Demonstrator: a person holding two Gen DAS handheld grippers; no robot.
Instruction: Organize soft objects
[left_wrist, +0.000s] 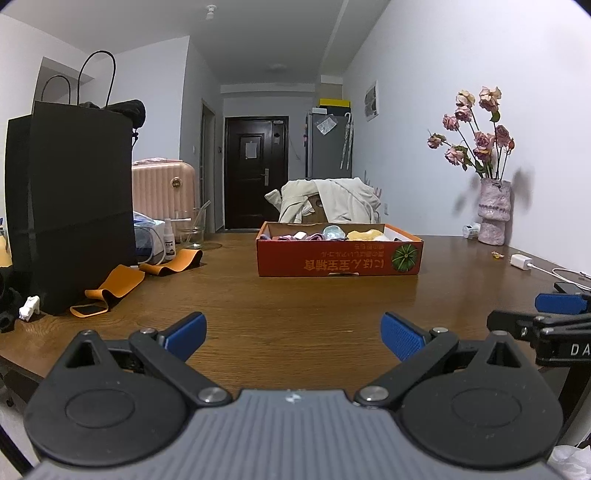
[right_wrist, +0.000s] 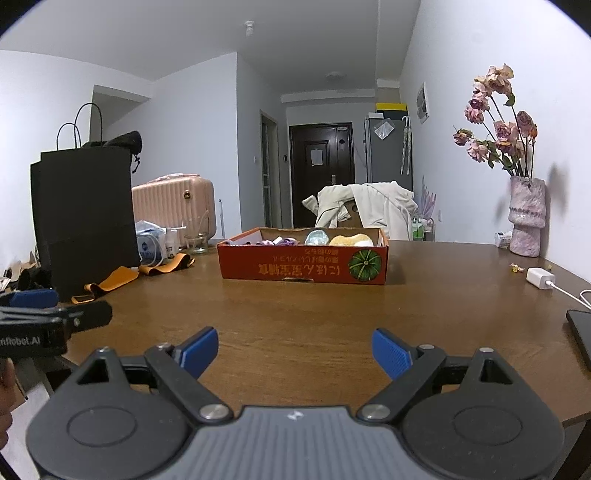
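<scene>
A low red cardboard box (left_wrist: 338, 258) (right_wrist: 303, 264) stands mid-table and holds several soft things: a yellow one (left_wrist: 365, 235) (right_wrist: 351, 240), a pale teal one (left_wrist: 333, 232) (right_wrist: 316, 237) and purple cloth (right_wrist: 279, 242). An orange strap (left_wrist: 122, 282) (right_wrist: 110, 280) lies loose on the table to the left. My left gripper (left_wrist: 293, 338) is open and empty above the near table edge. My right gripper (right_wrist: 295, 352) is open and empty beside it. Each shows at the other view's edge.
A tall black paper bag (left_wrist: 74, 206) (right_wrist: 86, 218) stands at the left, with a bottle and a glass jar (left_wrist: 192, 229) behind it. A vase of dried roses (left_wrist: 493, 210) (right_wrist: 526, 218), a white charger (right_wrist: 540, 277) with cable and a dark phone (right_wrist: 581, 332) sit at the right.
</scene>
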